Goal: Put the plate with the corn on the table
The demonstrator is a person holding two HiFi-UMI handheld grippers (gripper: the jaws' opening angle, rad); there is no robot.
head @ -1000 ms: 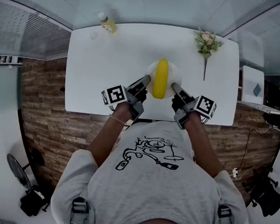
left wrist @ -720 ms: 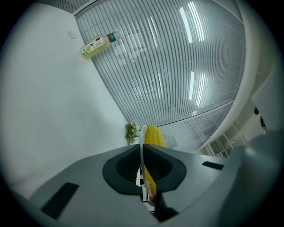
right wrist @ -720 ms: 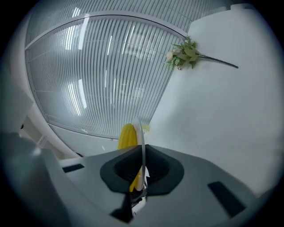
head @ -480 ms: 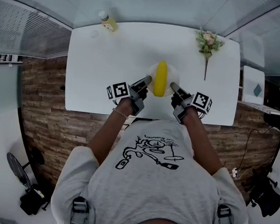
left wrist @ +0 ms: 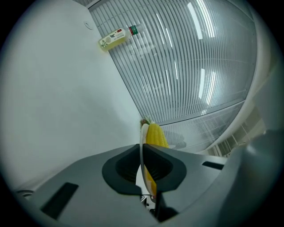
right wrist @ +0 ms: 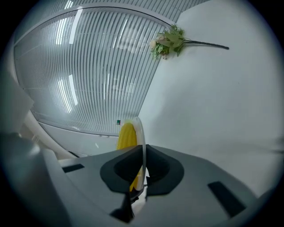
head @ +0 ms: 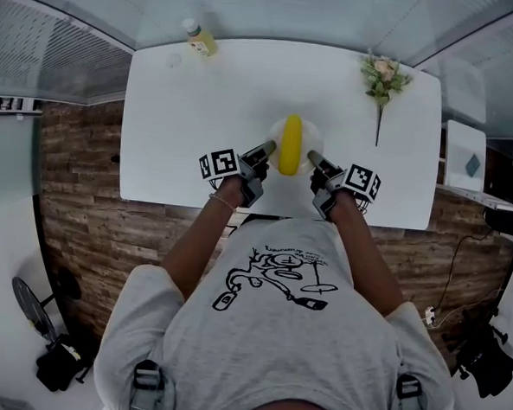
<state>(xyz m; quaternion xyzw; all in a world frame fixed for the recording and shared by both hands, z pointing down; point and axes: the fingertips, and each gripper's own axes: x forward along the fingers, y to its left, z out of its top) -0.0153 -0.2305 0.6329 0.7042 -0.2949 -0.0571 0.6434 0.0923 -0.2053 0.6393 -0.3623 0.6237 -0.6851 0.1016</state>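
A small white plate [head: 306, 132] carries a yellow corn cob [head: 290, 145] lying along it, over the near middle of the white table [head: 202, 110]. My left gripper [head: 271, 145] is shut on the plate's left rim, and my right gripper [head: 311, 155] is shut on its right rim. In the left gripper view the thin plate edge [left wrist: 142, 146] runs between the closed jaws with the corn [left wrist: 155, 135] just beyond. The right gripper view shows the same: the plate rim [right wrist: 142, 137] pinched between the jaws, the corn [right wrist: 126, 135] behind it. Whether the plate touches the table is unclear.
A yellow bottle [head: 198, 41] stands at the table's far left corner; it shows as the bottle [left wrist: 117, 37] in the left gripper view. A flower sprig [head: 381, 82] lies at the far right, seen as the sprig [right wrist: 171, 41] in the right gripper view. Slatted walls surround the table.
Both grippers have come down together with the plate and corn, which now look smaller and closer to the tabletop. The grips are unchanged.
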